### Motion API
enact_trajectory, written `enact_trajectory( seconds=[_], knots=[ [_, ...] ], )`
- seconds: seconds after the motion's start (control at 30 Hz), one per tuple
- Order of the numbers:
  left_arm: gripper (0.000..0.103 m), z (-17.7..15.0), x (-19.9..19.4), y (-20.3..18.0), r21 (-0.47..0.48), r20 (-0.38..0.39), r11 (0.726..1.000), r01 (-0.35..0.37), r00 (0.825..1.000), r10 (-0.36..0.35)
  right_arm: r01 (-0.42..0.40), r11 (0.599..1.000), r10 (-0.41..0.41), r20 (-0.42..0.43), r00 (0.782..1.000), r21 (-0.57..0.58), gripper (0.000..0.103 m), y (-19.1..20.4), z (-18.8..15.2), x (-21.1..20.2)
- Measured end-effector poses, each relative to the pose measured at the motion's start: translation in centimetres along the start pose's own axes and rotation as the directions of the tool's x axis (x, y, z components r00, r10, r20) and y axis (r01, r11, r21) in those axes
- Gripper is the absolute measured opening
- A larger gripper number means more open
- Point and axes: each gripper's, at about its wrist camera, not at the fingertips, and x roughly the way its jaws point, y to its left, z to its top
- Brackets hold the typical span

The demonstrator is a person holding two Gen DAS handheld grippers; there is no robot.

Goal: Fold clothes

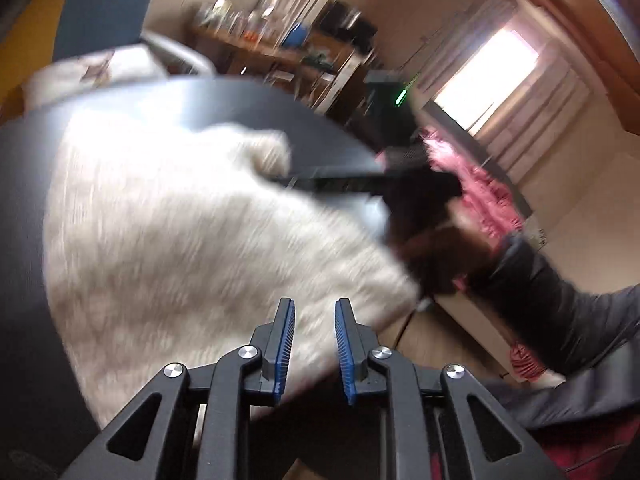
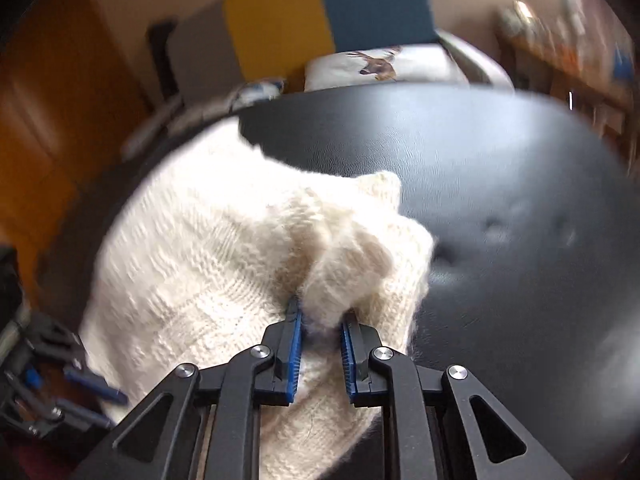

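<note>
Sweater (image 2: pixel 208 256): lying white and knitted on the black seat (image 2: pixel 500 168), one part bunching up at my right gripper
Right gripper (image 2: pixel 320 320): I'm clamping its jaws on that bunched fold
Left gripper (image 1: pixel 315 312): I'm holding it parted and empty over the sweater's near edge

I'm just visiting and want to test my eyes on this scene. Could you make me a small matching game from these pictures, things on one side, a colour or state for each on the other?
Things:
1. fluffy cream knitted sweater
2. padded leather tabletop
3. left tongs
4. right tongs

Descriptions:
A. black, dimpled
B. open, nothing between the pads
C. pinching a bunch of knit
D. lying spread on the dark surface

Pairs: 1-D, 2-A, 3-B, 4-C
</note>
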Motion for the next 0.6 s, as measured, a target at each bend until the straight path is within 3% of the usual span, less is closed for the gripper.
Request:
enact_trajectory(
  seconds=[0.13,0.23,0.27,0.33,0.47,0.6],
  knots=[
    [0.02,1.1,3.8,-1.4,0.043,-0.069,0.999,0.011,0.998,-0.008,-0.067,0.996,0.066,0.018,0.998,0.057,0.019,-1.3,-0.1,0.6],
    [0.019,0.8,9.2,-2.1,0.065,-0.174,0.998,0.004,0.985,0.007,-0.104,0.991,0.102,0.02,0.995,0.085,0.02,-1.6,-0.3,0.8],
    [0.019,0.4,9.8,-2.2,0.051,-0.152,0.999,0.01,0.988,-0.002,-0.116,0.989,0.114,0.021,0.993,0.095,0.021,-1.8,-0.4,0.9],
    [0.019,0.5,9.8,-2.1,0.005,-0.142,1.0,0.027,0.99,-0.026,-0.14,0.984,0.138,0.023,0.99,0.114,0.021,-2.0,-0.5,1.0],
    [0.02,0.5,8.9,-2.7,0.022,-0.136,1.0,-0.014,0.991,0.017,-0.188,0.97,0.186,0.028,0.982,0.151,0.022,-2.5,-0.7,1.3],
    [0.02,0.9,6.0,-2.5,-0.002,-0.088,0.999,-0.032,0.996,0.032,-0.174,0.976,0.169,0.05,0.984,0.133,0.031,-2.3,-0.9,-0.1]
  ],
)
